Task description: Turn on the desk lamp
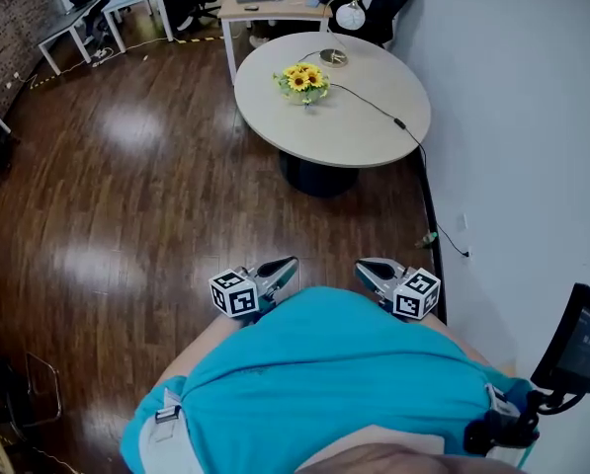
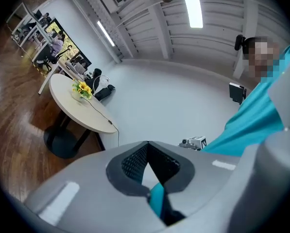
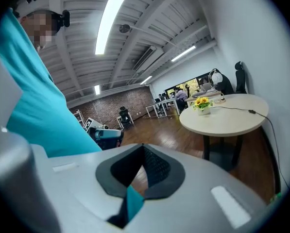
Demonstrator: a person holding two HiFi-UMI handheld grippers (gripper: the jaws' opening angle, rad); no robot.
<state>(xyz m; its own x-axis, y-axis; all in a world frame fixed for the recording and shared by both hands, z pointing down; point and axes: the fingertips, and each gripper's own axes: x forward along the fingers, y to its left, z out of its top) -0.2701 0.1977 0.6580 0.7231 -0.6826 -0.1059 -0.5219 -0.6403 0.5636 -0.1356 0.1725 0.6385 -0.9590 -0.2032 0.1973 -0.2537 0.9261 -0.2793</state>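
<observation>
Near the person's waist, at the near edge of the scene, the left gripper (image 1: 287, 266) and right gripper (image 1: 366, 267) sit side by side against a teal shirt (image 1: 344, 363), both aimed out over the wood floor (image 1: 126, 166). Each has its jaws closed tip to tip with nothing between them, which suits carrying them while the task has not begun. The lamp (image 1: 351, 14) stands well apart from both, on the far side of a round table (image 1: 374, 136) by the right wall. Its flat round base lies just beyond a pot of sunflowers (image 1: 304, 79). A thin neck arches from the base up and away to the far right, ending in a white globe head, so its long axis runs near to far. Which way the head faces is too small to tell. A cord (image 1: 369, 104) trails from the base toward the near right edge, likely carrying an inline switch.
</observation>
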